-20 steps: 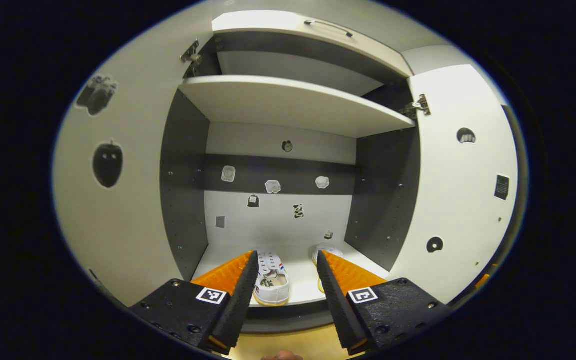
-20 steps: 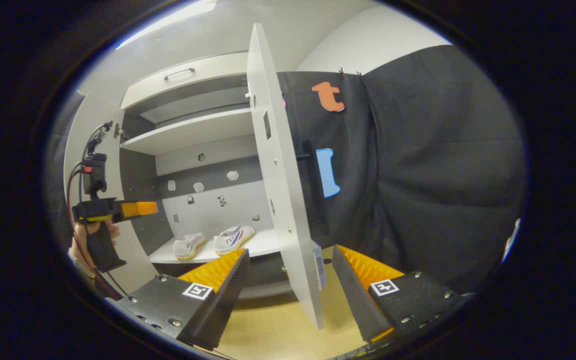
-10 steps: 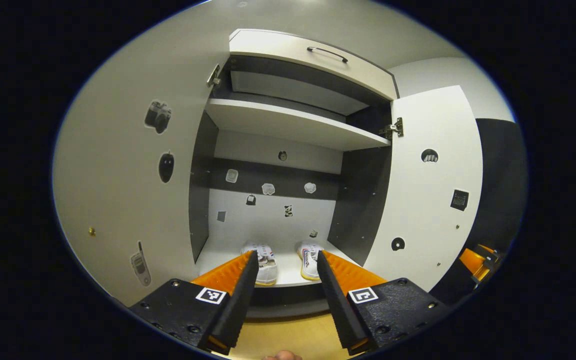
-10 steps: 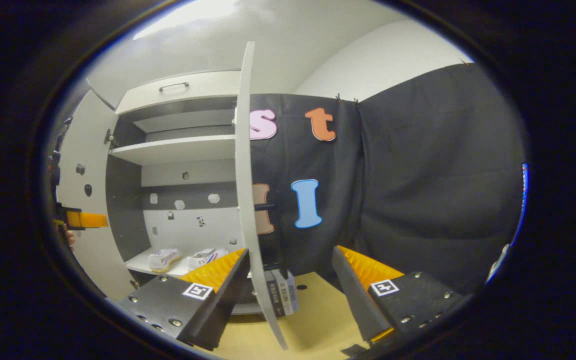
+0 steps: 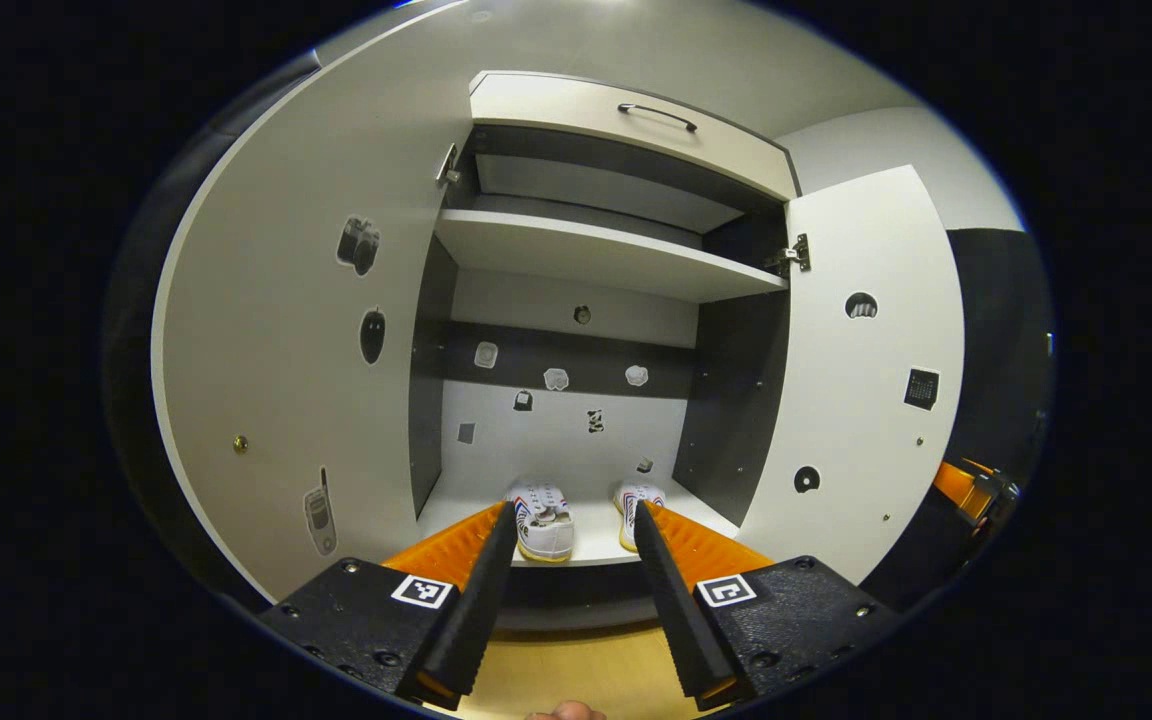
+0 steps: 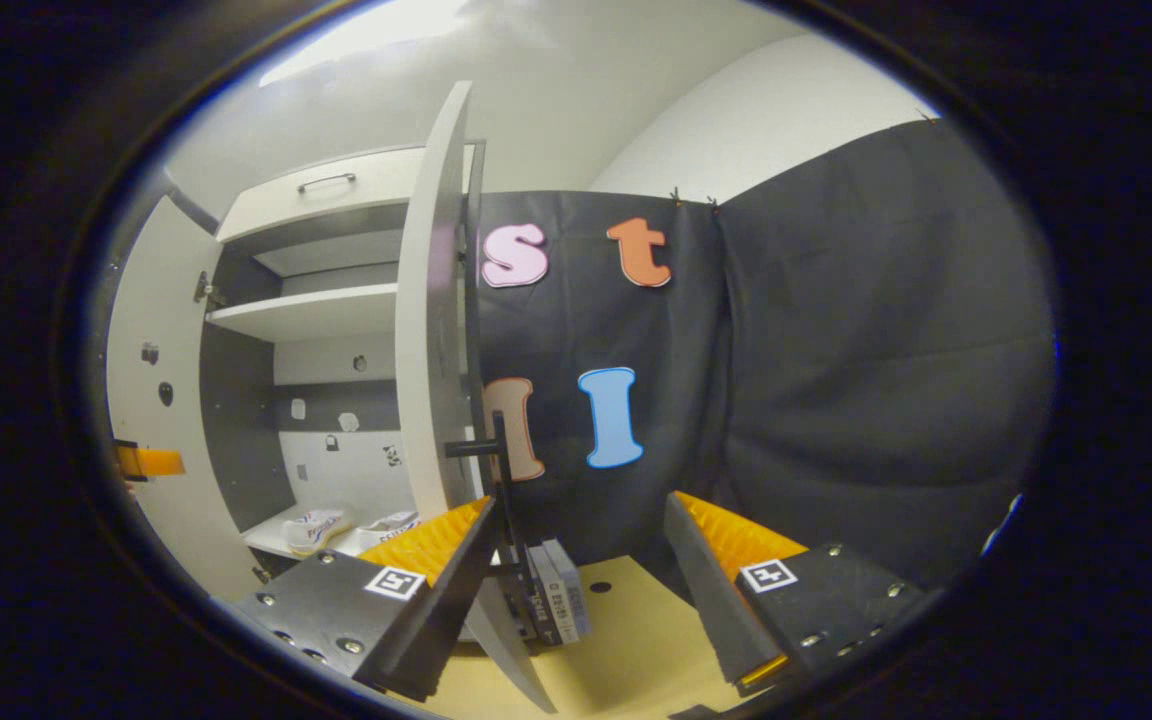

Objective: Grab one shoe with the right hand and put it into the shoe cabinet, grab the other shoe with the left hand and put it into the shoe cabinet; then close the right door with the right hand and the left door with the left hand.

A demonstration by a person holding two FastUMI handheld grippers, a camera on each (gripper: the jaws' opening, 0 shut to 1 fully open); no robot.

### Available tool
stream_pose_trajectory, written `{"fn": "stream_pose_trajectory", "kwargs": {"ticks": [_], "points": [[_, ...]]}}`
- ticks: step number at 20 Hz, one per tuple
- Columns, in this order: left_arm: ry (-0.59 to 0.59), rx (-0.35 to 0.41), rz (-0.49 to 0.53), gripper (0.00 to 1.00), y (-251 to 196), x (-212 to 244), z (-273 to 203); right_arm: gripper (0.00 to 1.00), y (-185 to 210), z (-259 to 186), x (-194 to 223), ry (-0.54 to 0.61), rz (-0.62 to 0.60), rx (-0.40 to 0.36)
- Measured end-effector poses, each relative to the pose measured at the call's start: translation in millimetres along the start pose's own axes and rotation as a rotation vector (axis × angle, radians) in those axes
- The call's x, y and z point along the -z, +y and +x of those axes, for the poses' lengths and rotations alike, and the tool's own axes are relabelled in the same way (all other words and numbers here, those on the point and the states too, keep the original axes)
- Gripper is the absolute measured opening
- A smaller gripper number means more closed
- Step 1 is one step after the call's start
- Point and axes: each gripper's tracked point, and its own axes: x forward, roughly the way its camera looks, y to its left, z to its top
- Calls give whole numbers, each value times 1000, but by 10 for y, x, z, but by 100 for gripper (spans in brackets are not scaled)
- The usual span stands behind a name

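Closing the right door comes next, I judge: both shoes sit low centre on the cabinet floor. The right gripper, jaws spread and empty, sits behind the door's handle at lower centre; push the outer face evenly. The left gripper waits, spread, empty, facing the left door.

At the bottom of the left gripper view the left gripper points forward with jaws apart and empty, as does the right gripper at the bottom of the right gripper view.
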Motion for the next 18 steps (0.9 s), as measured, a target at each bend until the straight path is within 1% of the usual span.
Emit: {"fn": "stream_pose_trajectory", "kwargs": {"ticks": [3,4,7,8,11,12,13,18], "points": [[10,-9,-11,74,3,36,-1,98,34,29,18,8,-28,-21],[11,-11,-10,74,9,46,1,93,44,26,19,11,-32,-29],[25,-22,-3,74,14,102,7,93,70,8,8,16,-49,-55],[29,-22,-6,74,6,115,9,98,90,10,12,15,-61,-67],[41,-20,-16,74,-22,161,10,97,125,10,-13,17,-89,-96],[43,-21,-17,74,-27,167,8,98,142,13,-9,22,-86,-109],[43,-23,-19,74,-41,172,3,93,164,1,-10,25,-76,-124],[37,-42,-10,74,-17,145,-48,92,226,-38,-9,32,-43,-182]]}}
